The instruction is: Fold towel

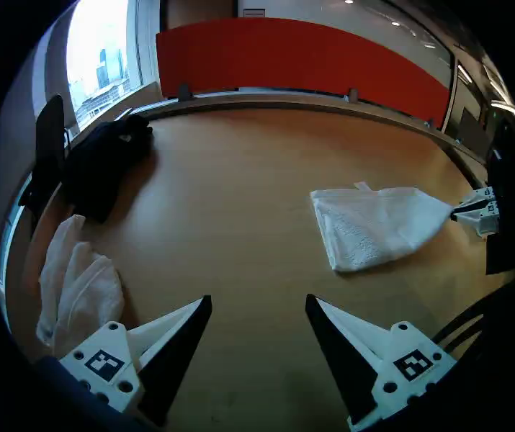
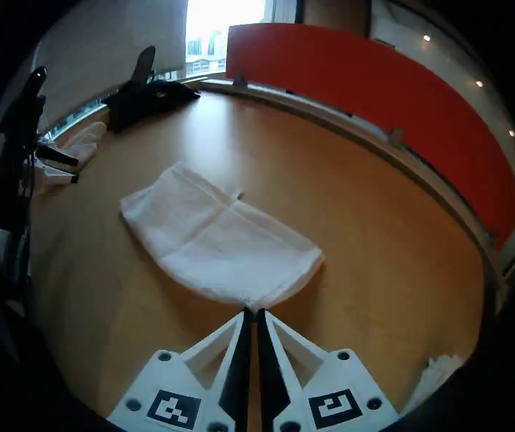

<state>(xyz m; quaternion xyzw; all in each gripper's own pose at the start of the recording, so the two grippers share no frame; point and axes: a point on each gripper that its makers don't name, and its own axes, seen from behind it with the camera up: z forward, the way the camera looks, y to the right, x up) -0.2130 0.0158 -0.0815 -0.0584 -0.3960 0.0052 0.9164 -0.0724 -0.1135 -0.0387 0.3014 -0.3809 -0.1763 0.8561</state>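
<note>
A white towel [image 1: 372, 223] lies folded on the wooden table [image 1: 243, 187], right of middle in the left gripper view. Its right corner is pulled to a point between the fingers of my right gripper [image 1: 466, 210]. In the right gripper view the towel [image 2: 214, 237] spreads just ahead, and my right gripper [image 2: 251, 315] is shut on its near corner. My left gripper [image 1: 257, 302] stands open above bare table, well short of the towel, with nothing between its fingers. At the far left of the right gripper view I see the left gripper [image 2: 59, 160].
A black bag [image 1: 106, 165] rests at the table's far left. Crumpled white cloths [image 1: 77, 288] lie near the left edge, and another white cloth [image 2: 437, 374] at the lower right. A red partition [image 1: 293, 57] runs along the table's far edge.
</note>
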